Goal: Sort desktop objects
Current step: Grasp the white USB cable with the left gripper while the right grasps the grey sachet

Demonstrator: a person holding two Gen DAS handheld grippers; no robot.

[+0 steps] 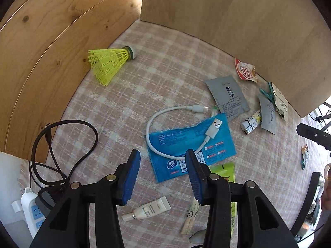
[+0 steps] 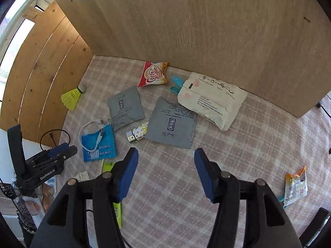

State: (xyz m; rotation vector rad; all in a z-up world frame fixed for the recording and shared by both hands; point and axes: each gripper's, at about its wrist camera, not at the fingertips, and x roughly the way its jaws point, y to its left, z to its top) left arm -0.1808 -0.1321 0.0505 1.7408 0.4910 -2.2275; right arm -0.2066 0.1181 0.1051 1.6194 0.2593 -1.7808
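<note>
Blue-padded fingers of the left gripper (image 1: 162,164) fill the bottom of the left wrist view, standing part open with nothing between them. Directly past the fingertips, at centre frame, lies a blue packet (image 1: 186,144) with a short white cable (image 1: 157,124) draped across it; the cable's flat plug rests on the packet toward the right, and its loop bends off the packet's left edge to a second plug in the upper middle. The packet's long axis runs roughly left to right across the frame, across the line of the jaw gap. In the right wrist view the right gripper (image 2: 166,155) is spread wide and holds nothing; only bare checked cloth (image 2: 258,144) shows between its fingers, with a grey sachet (image 2: 171,124) just above them. From that view the blue packet sits at the left middle, well off the right gripper's line, with the left gripper beside it. Judgement: the left gripper is the nearer to cable and packet. A yellow shuttlecock (image 1: 109,62) lies apart at upper left.
</note>
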